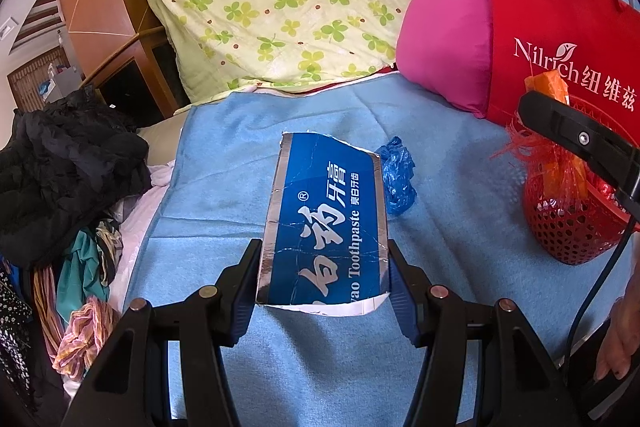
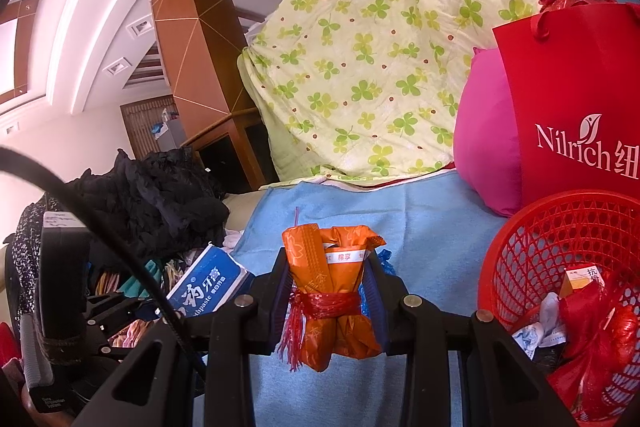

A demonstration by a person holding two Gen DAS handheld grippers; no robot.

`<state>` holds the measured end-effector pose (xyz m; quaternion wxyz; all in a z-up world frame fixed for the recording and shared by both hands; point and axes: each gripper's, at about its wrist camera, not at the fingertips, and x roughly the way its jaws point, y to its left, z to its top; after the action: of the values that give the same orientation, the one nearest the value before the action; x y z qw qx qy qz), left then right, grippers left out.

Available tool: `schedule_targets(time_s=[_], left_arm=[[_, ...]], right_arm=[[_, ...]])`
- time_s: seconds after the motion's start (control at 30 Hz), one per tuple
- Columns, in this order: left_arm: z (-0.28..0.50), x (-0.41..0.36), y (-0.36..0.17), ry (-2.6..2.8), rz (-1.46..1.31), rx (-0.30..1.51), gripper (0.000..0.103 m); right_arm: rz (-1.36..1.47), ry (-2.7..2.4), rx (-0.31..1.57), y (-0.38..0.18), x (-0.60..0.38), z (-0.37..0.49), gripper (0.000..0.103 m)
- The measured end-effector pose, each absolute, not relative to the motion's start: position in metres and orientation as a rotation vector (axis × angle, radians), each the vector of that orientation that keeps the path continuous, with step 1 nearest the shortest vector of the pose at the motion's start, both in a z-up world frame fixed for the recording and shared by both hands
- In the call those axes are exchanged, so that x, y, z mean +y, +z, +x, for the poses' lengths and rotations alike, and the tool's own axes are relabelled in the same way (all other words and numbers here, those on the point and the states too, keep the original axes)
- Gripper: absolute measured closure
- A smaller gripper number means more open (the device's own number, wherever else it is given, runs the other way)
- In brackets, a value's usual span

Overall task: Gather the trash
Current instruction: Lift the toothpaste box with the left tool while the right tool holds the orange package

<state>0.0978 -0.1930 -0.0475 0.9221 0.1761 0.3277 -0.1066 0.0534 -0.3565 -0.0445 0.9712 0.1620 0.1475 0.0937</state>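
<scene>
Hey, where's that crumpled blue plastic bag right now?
In the left wrist view, the blue plastic bag lies on the light blue blanket, just right of the toothpaste box held in the left gripper, left of the red basket.

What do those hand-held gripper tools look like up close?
Each hand-held gripper is a black plastic frame with round silver pivot pins. The left hand-held gripper and the right hand-held gripper both carry two flat fingers faced with ribbed dark blue pads. A black cable trails from the right one.

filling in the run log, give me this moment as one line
left hand-held gripper: shut on blue cardboard toothpaste box | right hand-held gripper: shut on orange wrapper bundle | red plastic mesh basket: holds trash
</scene>
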Motion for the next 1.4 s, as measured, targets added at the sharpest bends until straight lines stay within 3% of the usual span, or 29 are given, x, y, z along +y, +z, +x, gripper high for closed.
schedule_targets(time_s=[1.4], left_arm=[[0.0981,-0.2016,-0.0524,-0.263,0.414,0.684,0.042]], right_arm=[[0.341,0.176,0.294,-0.0423,-0.3617,0.05,0.066]])
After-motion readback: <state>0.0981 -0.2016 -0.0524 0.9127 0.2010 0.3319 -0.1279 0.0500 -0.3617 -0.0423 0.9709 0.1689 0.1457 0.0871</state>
